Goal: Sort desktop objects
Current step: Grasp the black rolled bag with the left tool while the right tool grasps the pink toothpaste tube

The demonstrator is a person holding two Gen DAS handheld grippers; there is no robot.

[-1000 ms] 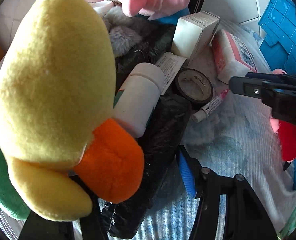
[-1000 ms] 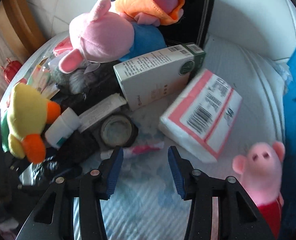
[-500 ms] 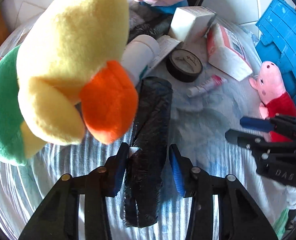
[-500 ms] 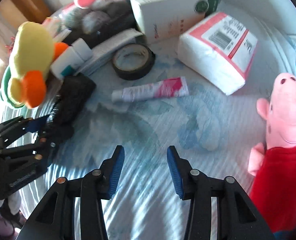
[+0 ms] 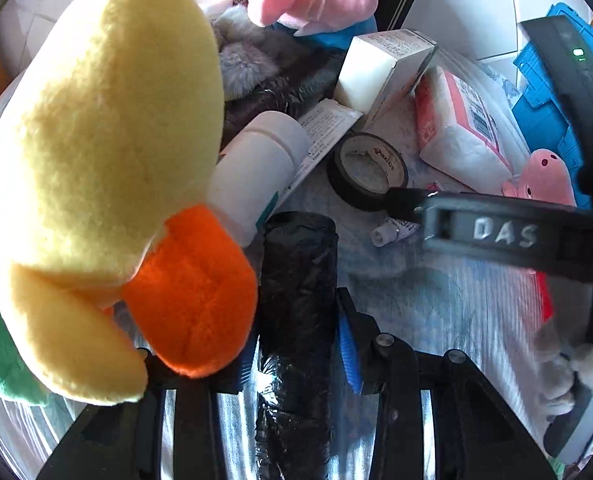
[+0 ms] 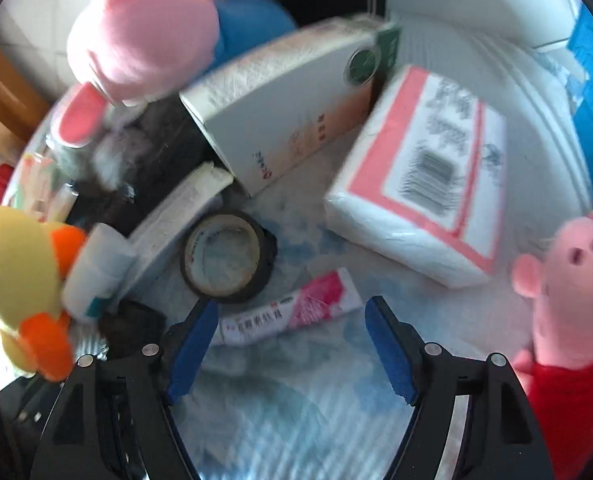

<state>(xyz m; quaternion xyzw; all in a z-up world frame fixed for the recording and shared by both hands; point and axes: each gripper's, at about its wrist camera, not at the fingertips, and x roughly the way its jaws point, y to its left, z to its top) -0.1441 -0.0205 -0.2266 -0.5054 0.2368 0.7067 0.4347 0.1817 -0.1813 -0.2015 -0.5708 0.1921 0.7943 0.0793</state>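
My left gripper [image 5: 296, 354] has dropped lower onto the black bag roll [image 5: 298, 280], fingers closed against its sides beside the yellow duck [image 5: 108, 160]. My right gripper [image 6: 288, 340] has pushed forward, fingers spread wide over the one pink tube [image 6: 292, 312]. I count one tape roll [image 6: 226, 258], one tissue pack [image 6: 420, 200], two boxes.

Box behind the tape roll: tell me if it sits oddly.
Yes. The box is tilted, one end propped up on the dark clutter under the pink plush, not flat on the cloth like the tissue pack.
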